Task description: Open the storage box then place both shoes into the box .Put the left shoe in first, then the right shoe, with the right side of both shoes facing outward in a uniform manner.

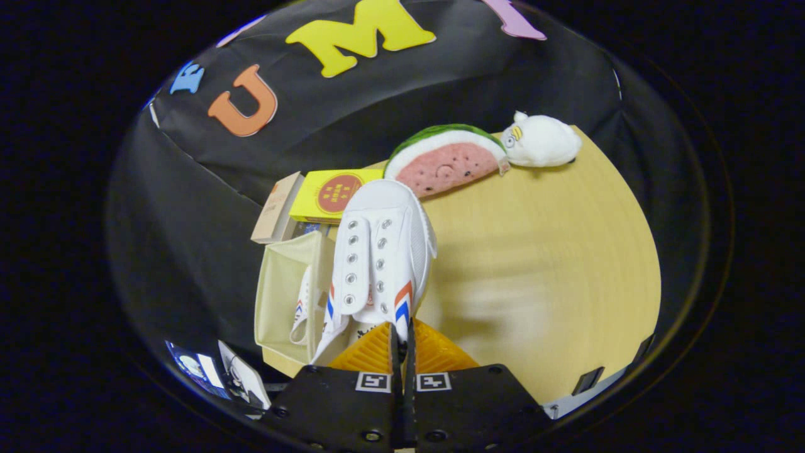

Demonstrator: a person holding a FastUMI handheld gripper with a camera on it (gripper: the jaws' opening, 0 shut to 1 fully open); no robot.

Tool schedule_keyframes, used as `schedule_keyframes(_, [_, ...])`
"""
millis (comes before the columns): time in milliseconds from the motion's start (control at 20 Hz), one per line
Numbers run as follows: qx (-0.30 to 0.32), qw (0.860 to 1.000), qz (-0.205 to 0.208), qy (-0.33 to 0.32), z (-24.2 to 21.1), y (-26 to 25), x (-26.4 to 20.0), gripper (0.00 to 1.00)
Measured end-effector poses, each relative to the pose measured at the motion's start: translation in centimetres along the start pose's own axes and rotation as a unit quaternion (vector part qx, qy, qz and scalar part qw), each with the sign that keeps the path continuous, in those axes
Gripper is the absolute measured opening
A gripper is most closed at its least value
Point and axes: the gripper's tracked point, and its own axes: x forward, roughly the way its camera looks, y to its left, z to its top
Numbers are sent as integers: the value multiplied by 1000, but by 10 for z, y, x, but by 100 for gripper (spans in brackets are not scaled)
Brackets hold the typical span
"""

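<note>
Spreading wide beneath everything, the wooden table [553, 251] carries the open cream storage box [283, 296], inside which one white shoe [302, 308] is already seen, with a watermelon cushion [443, 160] and a white plush toy [541, 141] well beyond. A second white shoe [383, 258] is held above the box's near wall, its heel collar pinched between the nearly closed orange fingers of the gripper [402, 346]. Because only a thin edge is clamped, the shoe could be swung or dropped, and its toe may be caught on the wall, so that the wrong side faces outward.

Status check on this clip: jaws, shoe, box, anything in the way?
Gripper jaws shut on white shoe, toe pointing away. Shoe held beside open storage box, another shoe already inside. Nothing blocking the box opening.
</note>
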Motion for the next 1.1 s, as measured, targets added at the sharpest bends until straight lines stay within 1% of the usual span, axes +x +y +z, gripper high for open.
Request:
schedule_keyframes(100, [-6,1000,5,-6,-3,-3,-2,0])
schedule_keyframes(200, [-7,1000,7,-7,-9,-8,7,0])
schedule_keyframes(350, [1,1000,-2,-8,-9,-12,5,0])
schedule_keyframes(650, [-17,998,-48,-25,-15,-16,7,0])
schedule_keyframes(800, [-26,995,-81,-41,-12,-20,10,0])
schedule_keyframes(950, [-17,994,-97,-45,-10,-18,3,0])
schedule_keyframes(1000, [-21,993,-104,-51,-8,-18,0,0])
schedule_keyframes(1050, [-31,992,-112,-54,-12,-21,12,0])
schedule_keyframes(1100, [-43,990,-124,-58,-11,-24,14,0])
